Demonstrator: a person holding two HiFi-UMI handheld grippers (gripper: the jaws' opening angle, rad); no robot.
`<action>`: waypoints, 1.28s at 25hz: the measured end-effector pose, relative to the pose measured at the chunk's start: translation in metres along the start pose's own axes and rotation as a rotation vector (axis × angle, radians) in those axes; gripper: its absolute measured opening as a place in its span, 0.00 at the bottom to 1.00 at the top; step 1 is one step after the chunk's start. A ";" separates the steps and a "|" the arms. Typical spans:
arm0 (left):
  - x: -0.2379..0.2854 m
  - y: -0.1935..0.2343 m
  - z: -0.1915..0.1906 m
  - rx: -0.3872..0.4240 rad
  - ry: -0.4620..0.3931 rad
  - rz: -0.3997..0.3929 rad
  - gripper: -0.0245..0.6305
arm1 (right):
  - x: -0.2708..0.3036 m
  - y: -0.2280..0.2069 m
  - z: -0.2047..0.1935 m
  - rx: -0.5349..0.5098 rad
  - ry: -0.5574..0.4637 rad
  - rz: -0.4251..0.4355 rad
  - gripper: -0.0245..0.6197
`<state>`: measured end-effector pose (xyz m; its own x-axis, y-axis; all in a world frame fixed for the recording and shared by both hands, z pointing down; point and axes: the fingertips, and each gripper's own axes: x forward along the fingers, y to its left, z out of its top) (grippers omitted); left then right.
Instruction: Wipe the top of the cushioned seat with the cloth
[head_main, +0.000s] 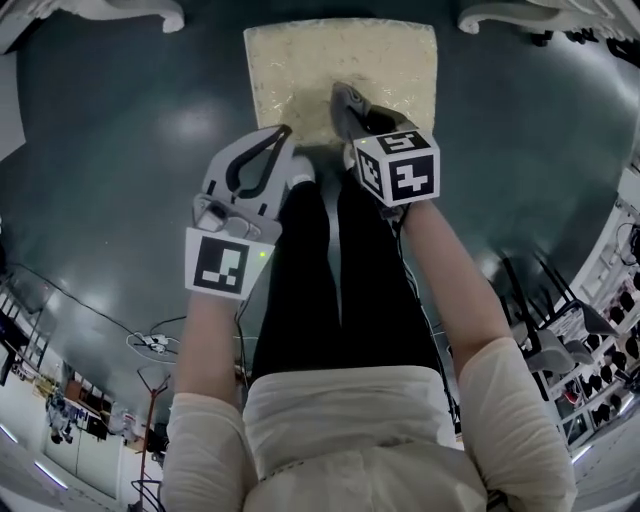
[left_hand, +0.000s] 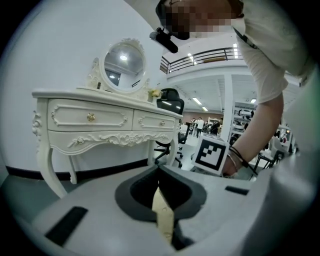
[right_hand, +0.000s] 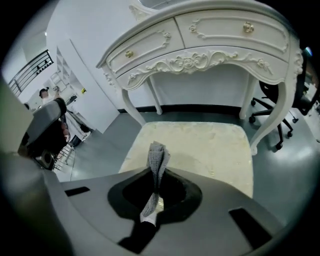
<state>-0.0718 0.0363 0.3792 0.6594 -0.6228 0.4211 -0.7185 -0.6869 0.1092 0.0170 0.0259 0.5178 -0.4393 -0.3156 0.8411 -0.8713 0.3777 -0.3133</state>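
Note:
The cushioned seat (head_main: 340, 70) is a cream square pad just ahead of the person's feet; it also fills the middle of the right gripper view (right_hand: 210, 145). My right gripper (right_hand: 157, 172) hangs over its near edge, shut on a folded grey cloth (right_hand: 157, 160) that sticks up past the jaw tips. In the head view the right gripper (head_main: 344, 97) reaches over the seat's near edge. My left gripper (head_main: 286, 131) hovers left of it, off the seat, jaws together and holding nothing. Through the left gripper (left_hand: 159, 171) only a cream sliver shows.
A white carved dressing table (right_hand: 200, 40) stands over the far side of the seat, its legs at both sides; its oval mirror (left_hand: 122, 60) shows in the left gripper view. A black office chair (right_hand: 285, 100) is at the right. Shelving racks (head_main: 600, 340) and floor cables (head_main: 150, 343) lie behind.

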 end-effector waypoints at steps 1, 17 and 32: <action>-0.007 0.007 -0.003 -0.010 -0.002 0.013 0.04 | 0.006 0.013 -0.001 -0.005 0.007 0.016 0.08; -0.073 0.074 -0.070 -0.132 0.013 0.146 0.04 | 0.084 0.118 -0.020 -0.063 0.107 0.120 0.08; -0.058 0.072 -0.077 -0.204 0.016 0.183 0.04 | 0.086 0.107 -0.027 -0.070 0.098 0.171 0.08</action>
<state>-0.1789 0.0518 0.4323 0.5122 -0.7225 0.4643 -0.8561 -0.4731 0.2082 -0.1082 0.0627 0.5690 -0.5531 -0.1573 0.8181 -0.7673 0.4788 -0.4266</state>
